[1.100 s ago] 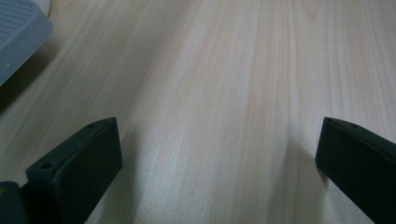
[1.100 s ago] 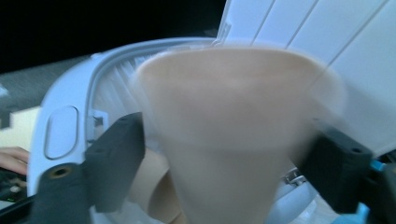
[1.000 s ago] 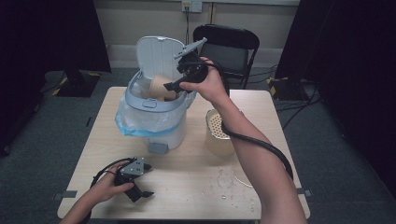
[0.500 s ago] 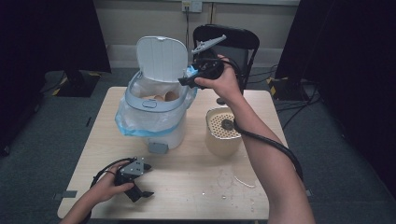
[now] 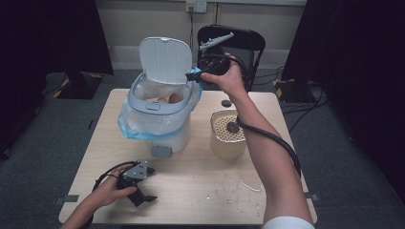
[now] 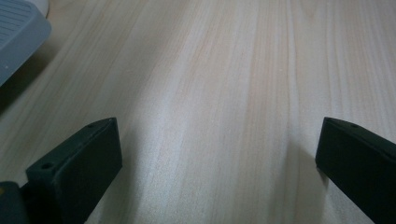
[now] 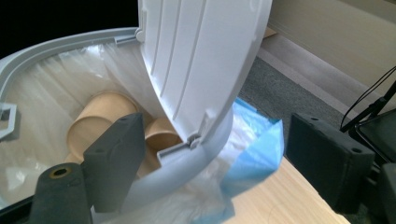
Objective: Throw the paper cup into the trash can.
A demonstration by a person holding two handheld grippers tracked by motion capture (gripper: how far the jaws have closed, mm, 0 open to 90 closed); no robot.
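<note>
The pedal bin stands at the far left of the table, lid tipped up and back, a clear liner with a blue hem spilling over its grey rim. Down inside lie brown paper cups, on their sides; in the right gripper view the raised lid cuts across them, so how many are in there can't be counted, and the high view catches just two tan curves past the rim.

The right gripper hangs in the air just off the bin's far right corner, beside the lid hinge. Its jaws stand apart and have just been easing inward, with nothing pinched; in its own view they straddle the rim and hinge without pressing on them.

On the table to the right of the bin sits a tan tub with a perforated top; the right forearm crosses its edge. A small dark disc lies behind it, too small to identify.

Near the front left, the left gripper rests low on the table, jaws wide apart over bare wood; the bin's grey pedal pokes into the corner of its view, cut off by the frame.

No lettering or label is legible on any of these things.
</note>
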